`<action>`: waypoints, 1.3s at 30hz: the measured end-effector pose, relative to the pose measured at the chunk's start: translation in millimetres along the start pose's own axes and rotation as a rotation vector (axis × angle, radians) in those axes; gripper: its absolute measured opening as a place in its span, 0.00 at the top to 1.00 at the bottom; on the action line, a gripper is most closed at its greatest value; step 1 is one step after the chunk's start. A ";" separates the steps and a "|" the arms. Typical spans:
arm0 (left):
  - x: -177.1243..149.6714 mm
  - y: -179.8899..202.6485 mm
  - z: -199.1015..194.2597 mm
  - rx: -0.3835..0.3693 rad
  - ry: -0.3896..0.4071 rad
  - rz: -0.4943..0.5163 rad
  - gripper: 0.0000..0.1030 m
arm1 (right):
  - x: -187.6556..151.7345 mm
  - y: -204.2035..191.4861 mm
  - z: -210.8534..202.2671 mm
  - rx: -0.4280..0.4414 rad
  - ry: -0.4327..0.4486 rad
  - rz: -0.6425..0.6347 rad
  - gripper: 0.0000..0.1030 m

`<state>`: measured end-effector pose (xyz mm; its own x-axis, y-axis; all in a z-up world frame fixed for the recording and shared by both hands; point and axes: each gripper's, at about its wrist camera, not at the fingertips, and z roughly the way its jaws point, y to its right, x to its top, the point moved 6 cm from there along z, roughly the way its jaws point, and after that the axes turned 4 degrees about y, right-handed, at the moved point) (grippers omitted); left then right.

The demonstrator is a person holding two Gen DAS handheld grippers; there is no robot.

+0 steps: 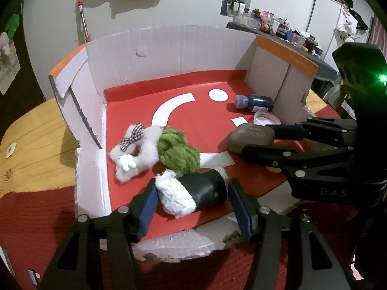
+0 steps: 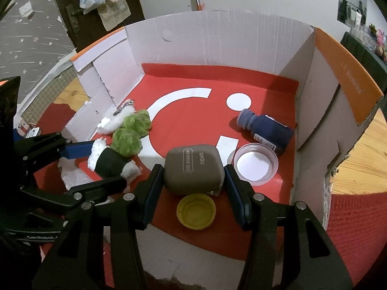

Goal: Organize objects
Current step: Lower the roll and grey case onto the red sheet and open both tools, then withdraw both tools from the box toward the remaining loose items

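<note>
Cardboard box (image 2: 217, 31), white inner walls, orange-edged flaps, red floor with white shapes; stands on a wooden table (image 1: 31, 145) partly covered by red cloth.

Contents, right side: dark blue bottle (image 2: 268, 130) lying on its side by the right wall; clear round lid (image 2: 256, 164) just in front of it; yellow cap (image 2: 196, 213), open side up, at the near edge.

Contents, left side: white plush toy (image 1: 135, 154) with a checked bow, touching a green fuzzy yarn piece (image 1: 179, 149).

Item A: taupe eye-shadow case (image 2: 193, 169), rounded square, printed lid, mid-floor just behind the yellow cap. Right gripper (image 2: 191, 181) pinches it, both pads pressed against its sides.

Item B: black roll with white stuffing (image 1: 193, 193) at both ends, lying near the front-left of the floor, touching the green yarn. Left gripper (image 1: 193, 207) straddles it, jaws spread; the left pad touches the stuffing, the right pad stands clear of the black end.
</note>
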<state>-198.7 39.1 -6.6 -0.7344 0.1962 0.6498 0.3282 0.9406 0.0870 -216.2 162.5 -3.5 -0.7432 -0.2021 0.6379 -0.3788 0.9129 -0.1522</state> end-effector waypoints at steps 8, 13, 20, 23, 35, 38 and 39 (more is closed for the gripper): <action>-2.4 4.0 -8.3 0.009 0.013 0.014 0.36 | 2.5 -5.0 -11.4 0.003 0.026 0.000 0.52; -4.3 4.3 -15.0 0.013 0.023 0.012 0.34 | 1.8 -7.7 -17.7 0.001 0.038 -0.002 0.52; -6.4 6.0 -26.6 0.016 0.045 0.010 0.28 | -0.1 -13.2 -27.1 0.004 0.055 -0.004 0.49; -7.7 6.2 -31.2 0.017 0.053 0.008 0.27 | -1.2 -15.5 -33.3 0.002 0.064 -0.006 0.48; -14.6 12.3 -51.9 0.019 0.094 0.010 0.17 | -9.4 -23.6 -56.5 -0.002 0.104 -0.012 0.36; -16.9 14.8 -55.4 0.016 0.099 0.012 0.15 | -11.3 -25.6 -62.2 -0.003 0.112 -0.013 0.35; -17.8 15.4 -56.5 0.016 0.101 0.012 0.13 | -12.0 -26.3 -63.7 -0.002 0.114 -0.013 0.35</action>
<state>-146.9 34.4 25.9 -0.6670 0.1790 0.7232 0.3263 0.9428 0.0676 -162.1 163.5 41.0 -0.6704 -0.1724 0.7217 -0.3868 0.9112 -0.1416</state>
